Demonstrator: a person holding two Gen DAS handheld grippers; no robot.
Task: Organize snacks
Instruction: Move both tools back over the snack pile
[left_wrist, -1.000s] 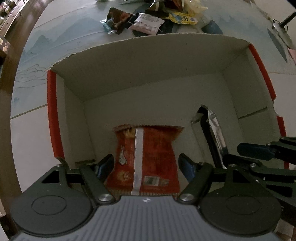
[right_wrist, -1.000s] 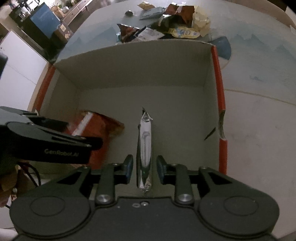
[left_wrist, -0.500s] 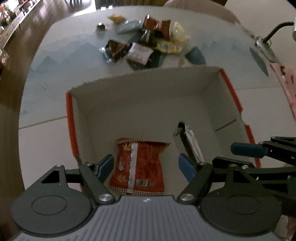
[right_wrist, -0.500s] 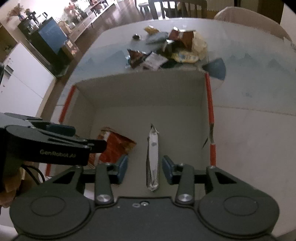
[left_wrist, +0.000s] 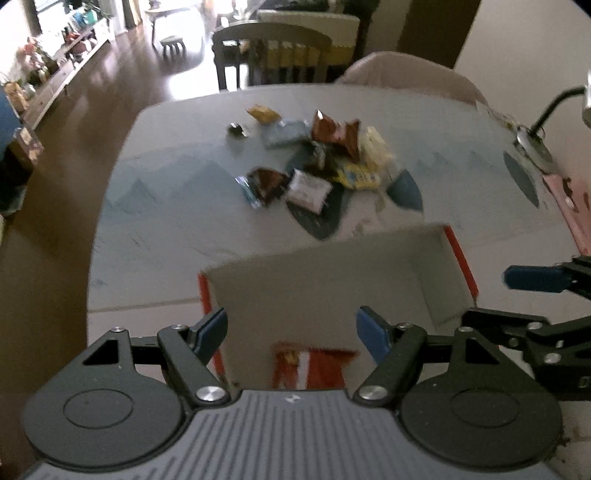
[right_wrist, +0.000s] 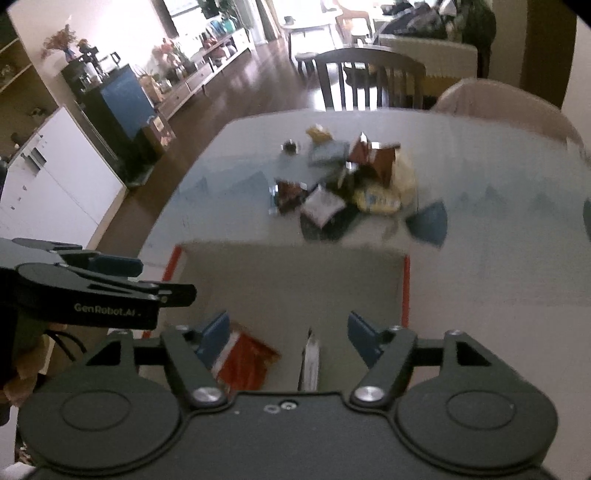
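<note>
Left wrist view: left hand-held gripper (left_wrist: 291, 330) wide apart, empty, above the cardboard box (left_wrist: 332, 280).
Right hand-held gripper (right_wrist: 288, 332): jaws opening, gripping nothing.
Box contents: red snack bag (left_wrist: 314, 367) and silver packet (right_wrist: 310, 363) on its floor.
Loose snacks (left_wrist: 317, 162): heaped on the bench (left_wrist: 166, 206) beyond the box.

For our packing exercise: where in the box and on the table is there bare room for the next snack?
Free: box floor beyond the red packet and silver packet, toward its far wall; bare table left of the snack pile. Crowded: the pile itself.
</note>
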